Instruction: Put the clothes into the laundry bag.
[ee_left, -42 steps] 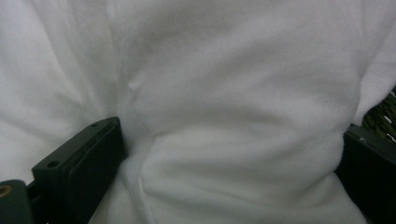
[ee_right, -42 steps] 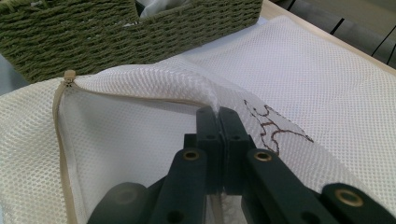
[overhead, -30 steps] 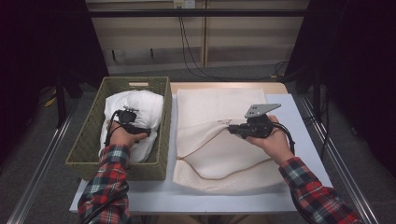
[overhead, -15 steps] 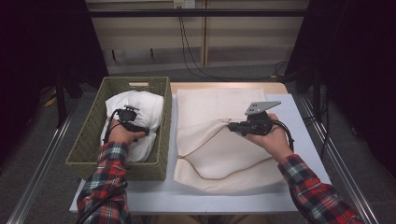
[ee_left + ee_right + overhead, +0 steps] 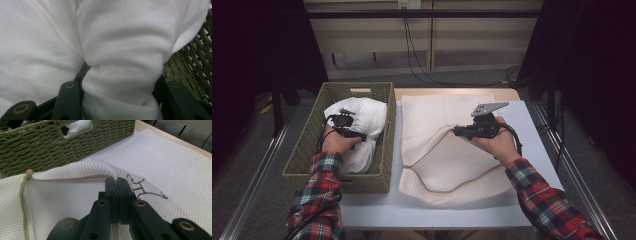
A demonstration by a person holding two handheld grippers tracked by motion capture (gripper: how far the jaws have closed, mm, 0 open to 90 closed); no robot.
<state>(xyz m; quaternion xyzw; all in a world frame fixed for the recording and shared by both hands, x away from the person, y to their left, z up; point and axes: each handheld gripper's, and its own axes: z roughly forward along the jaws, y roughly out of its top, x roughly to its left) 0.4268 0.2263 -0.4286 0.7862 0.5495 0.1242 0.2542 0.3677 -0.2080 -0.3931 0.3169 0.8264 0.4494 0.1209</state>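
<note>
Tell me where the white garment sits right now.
In the high view the white garment lies in the green woven basket at table left, beside the mesh bag; the left gripper pinches a fold.

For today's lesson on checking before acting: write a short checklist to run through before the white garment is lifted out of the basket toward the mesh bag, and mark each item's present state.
1. Left gripper has a fold of the white garment between its jaws, which have just been closing: ok.
2. Grip firm enough to lift: cannot tell.
3. Right gripper shut on the mesh bag edge, lifting it: ok.
4. Bag mouth open wide enough for the garment: cannot tell.
5. Garment free of the basket weave: cannot tell.
6. Zipper pull out of the way at the opening's end: ok.
</note>
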